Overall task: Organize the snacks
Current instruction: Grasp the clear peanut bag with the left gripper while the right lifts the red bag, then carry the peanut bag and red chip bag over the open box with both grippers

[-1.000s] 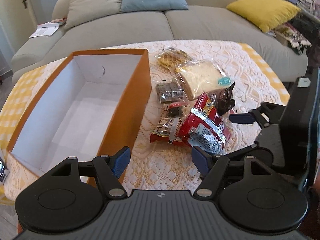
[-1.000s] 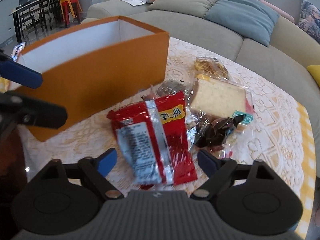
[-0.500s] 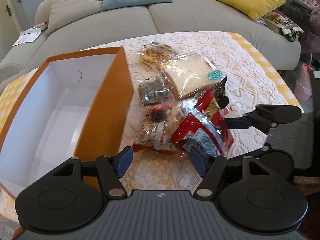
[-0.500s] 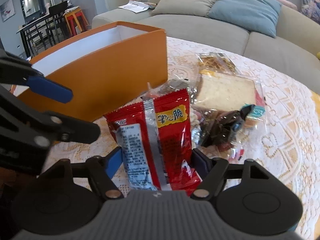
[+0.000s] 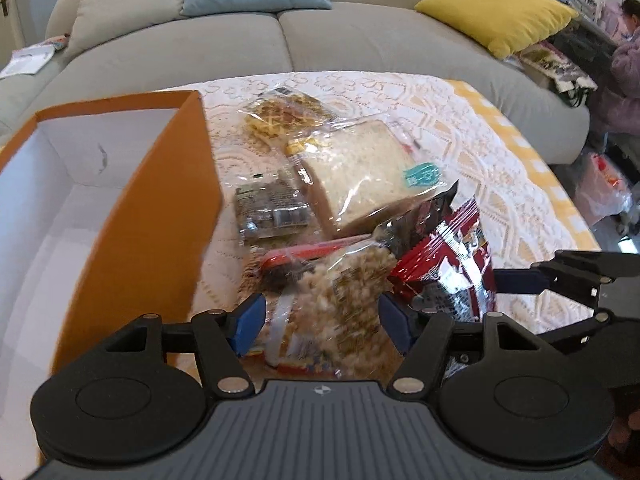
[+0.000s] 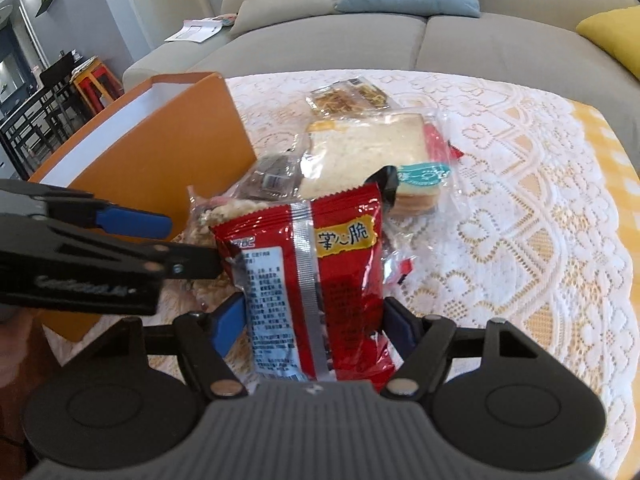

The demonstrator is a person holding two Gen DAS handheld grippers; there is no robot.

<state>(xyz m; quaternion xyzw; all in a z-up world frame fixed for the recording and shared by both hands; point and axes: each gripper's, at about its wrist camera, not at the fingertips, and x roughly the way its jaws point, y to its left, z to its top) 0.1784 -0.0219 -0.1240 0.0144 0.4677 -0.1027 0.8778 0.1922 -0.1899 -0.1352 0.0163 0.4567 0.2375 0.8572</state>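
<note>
On the lace-covered table [image 5: 472, 148], going left to right, an open orange box [image 5: 160, 208] with a bare white inside stands at the left, and the snack pile lies just beside its long wall: a small dark packet [image 5: 272, 208], a clear bag of noodle-like sticks [image 5: 284, 114] farthest back, a wrapped slice of bread [image 5: 360, 176], then a clear packet of pale crumbly snack [image 5: 332, 300] and a red foil packet [image 6: 312, 288] at the near edge. The left gripper [image 5: 320, 320] straddles the crumbly packet, its jaws closing but not yet pressing, as far as the blur allows. The right gripper [image 6: 312, 324] straddles the red foil packet, jaws apart, with the blue pads at the packet's two edges; whether they already touch the foil I cannot tell. To do this step well, each gripper should, I judge, pinch its own packet across the middle, catching only one wrapper, since the two packets overlap and a shared pinch would drag both. Lift straight up before crossing to the box, and keep the grippers from colliding, as the left one's fingers sit close beside the red packet. Hidden matters: the near ends of both packets lie under the gripper bodies, a dark wrapper [image 6: 386, 184] behind the red packet is mostly covered, and the box's near end is cut off.
</note>
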